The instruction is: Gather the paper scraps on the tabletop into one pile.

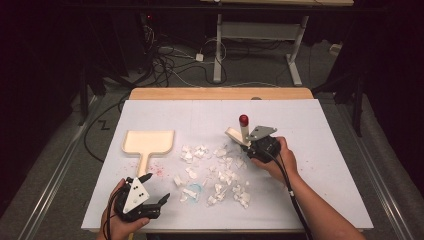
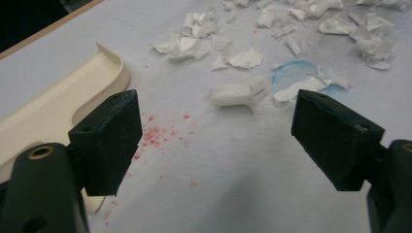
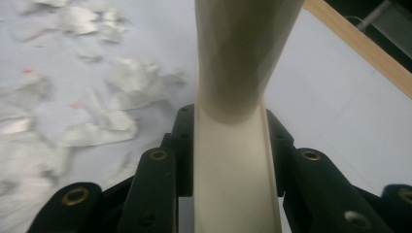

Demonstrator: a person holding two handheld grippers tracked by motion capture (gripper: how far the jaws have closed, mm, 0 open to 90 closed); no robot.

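White paper scraps [image 1: 220, 172] lie just left of your right gripper [image 1: 248, 145], which pinches the brush [image 1: 239, 134] upright.

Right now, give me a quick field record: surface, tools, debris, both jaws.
surface: white sheet on wooden table
dustpan: cream dustpan lying flat at the left, untouched
brush: cream handle with red tip, held upright
debris: torn paper scraps, loosely scattered mid-table
left gripper: jaws open, nothing between them
right gripper: jaws shut on the handle
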